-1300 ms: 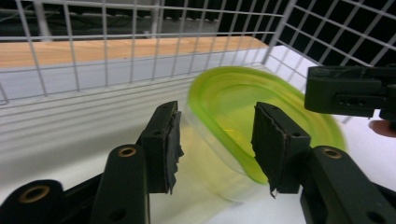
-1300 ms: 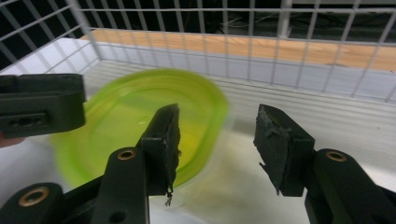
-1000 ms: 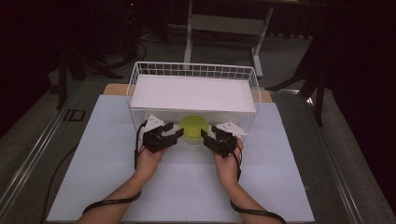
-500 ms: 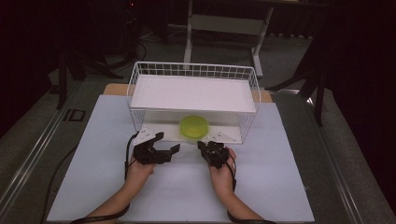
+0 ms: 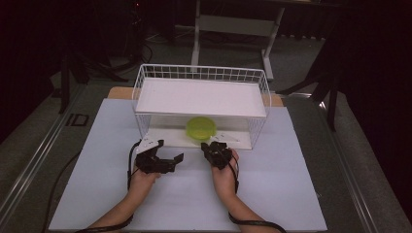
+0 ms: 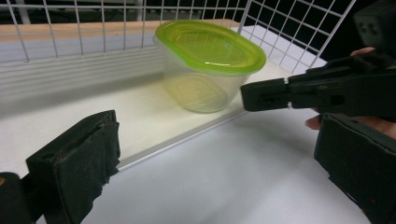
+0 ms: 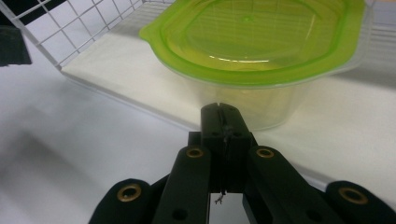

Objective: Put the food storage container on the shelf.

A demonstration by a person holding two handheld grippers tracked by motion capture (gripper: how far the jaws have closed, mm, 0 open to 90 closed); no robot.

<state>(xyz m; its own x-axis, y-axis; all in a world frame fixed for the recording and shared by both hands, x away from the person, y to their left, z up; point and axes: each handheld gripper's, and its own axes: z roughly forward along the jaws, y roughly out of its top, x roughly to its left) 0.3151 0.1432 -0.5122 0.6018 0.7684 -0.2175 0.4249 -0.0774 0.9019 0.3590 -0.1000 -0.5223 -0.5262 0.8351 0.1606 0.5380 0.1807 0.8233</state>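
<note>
A clear plastic container with a lime-green lid (image 5: 201,128) stands on the lower white shelf of a white wire rack (image 5: 145,80), near its front edge. My left gripper (image 5: 168,152) rests on the white table in front of the rack, left of the container. Its jaws have just been opening and now stand wide with nothing between them. In the left gripper view the container (image 6: 208,65) sits ahead beyond my left gripper (image 6: 219,172). My right gripper (image 5: 214,146) is shut and empty, just short of the container (image 7: 261,51), with its tip (image 7: 223,123) pointing at the container's wall.
The rack's upper white shelf (image 5: 201,97) roofs the lower one, and wire walls (image 6: 299,28) close its sides and back. The white tabletop (image 5: 272,184) spreads around both hands. Dark stands and a grey frame (image 5: 233,24) lie beyond the table.
Both hands have drawn back from the rack's front toward the near side of the table. The left jaws have spread wide and the right jaws have closed. The container stays on the lower shelf.
</note>
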